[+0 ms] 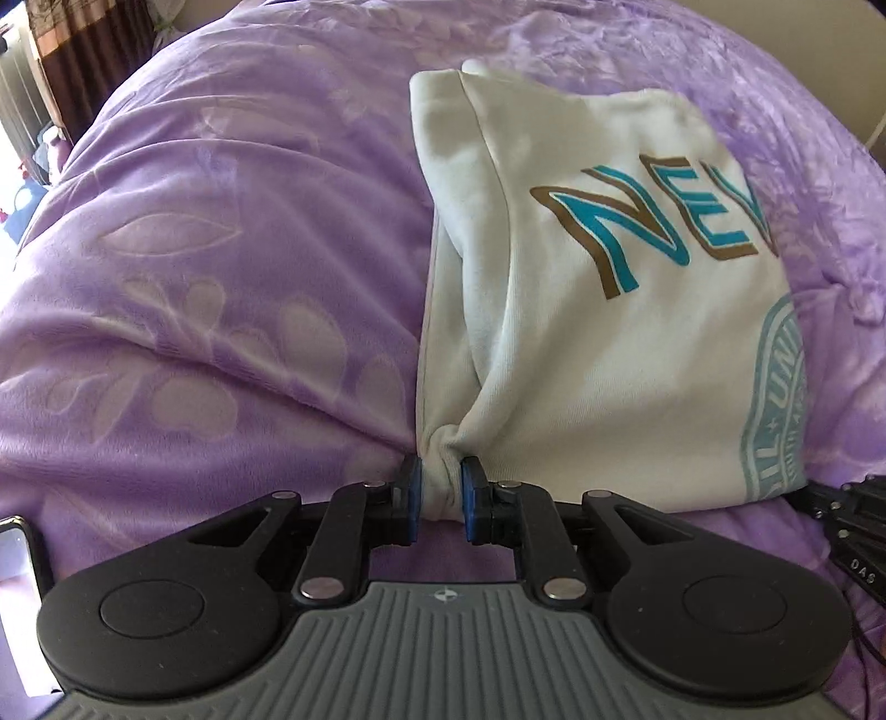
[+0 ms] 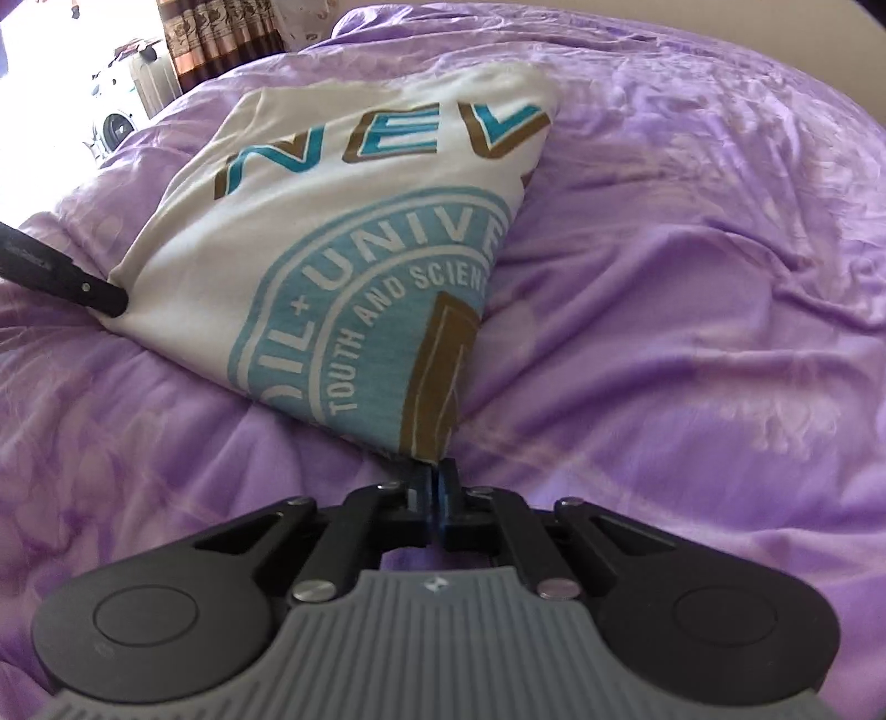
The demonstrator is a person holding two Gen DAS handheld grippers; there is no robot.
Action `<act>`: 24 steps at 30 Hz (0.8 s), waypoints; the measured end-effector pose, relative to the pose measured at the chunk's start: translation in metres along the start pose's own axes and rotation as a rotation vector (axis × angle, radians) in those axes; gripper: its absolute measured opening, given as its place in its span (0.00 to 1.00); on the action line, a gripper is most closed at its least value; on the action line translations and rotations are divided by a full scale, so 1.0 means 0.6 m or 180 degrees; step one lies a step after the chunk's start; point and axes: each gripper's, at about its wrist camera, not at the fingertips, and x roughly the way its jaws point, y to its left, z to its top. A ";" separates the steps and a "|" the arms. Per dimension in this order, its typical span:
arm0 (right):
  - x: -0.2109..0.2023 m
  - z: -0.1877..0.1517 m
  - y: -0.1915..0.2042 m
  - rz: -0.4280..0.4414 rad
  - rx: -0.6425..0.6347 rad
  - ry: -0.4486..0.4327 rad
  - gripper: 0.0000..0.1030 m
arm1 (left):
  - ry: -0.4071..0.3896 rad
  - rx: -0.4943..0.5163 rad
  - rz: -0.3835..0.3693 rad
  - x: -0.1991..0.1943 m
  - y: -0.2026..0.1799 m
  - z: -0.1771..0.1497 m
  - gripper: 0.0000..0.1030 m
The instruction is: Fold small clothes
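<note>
Two grippers, left (image 1: 441, 493) and right (image 2: 436, 487), angled downward, fingers pinching the white shirt (image 1: 609, 277) corners.

My folded shirt (image 1: 609, 332) lies on the bedspread (image 1: 221, 277), each near corner pinched in one of my grippers: left gripper (image 1: 441, 498) at its left corner, right gripper (image 2: 434, 498) at its right. Curtains (image 2: 221, 39) hang behind the bed, far left.
</note>
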 end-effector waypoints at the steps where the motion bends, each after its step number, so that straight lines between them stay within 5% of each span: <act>1: 0.000 -0.002 0.001 -0.0003 -0.0010 0.0000 0.00 | 0.0016 0.0023 -0.0006 0.000 0.000 0.001 0.16; 7: -0.008 -0.008 -0.005 0.0032 0.0070 0.0038 0.00 | 0.0187 -0.0013 -0.0071 -0.022 0.010 -0.003 0.20; 16: -0.067 -0.005 -0.030 0.0002 0.0238 -0.0018 0.00 | 0.0256 0.0426 0.0248 -0.088 -0.015 -0.015 0.20; 20: -0.100 0.011 -0.046 0.0039 0.0351 -0.0260 0.01 | -0.0206 0.0499 0.0248 -0.143 -0.022 0.004 0.20; 24: -0.108 0.046 -0.046 0.0136 0.0382 -0.0486 0.01 | -0.0662 0.0356 -0.0082 -0.158 -0.030 0.040 0.21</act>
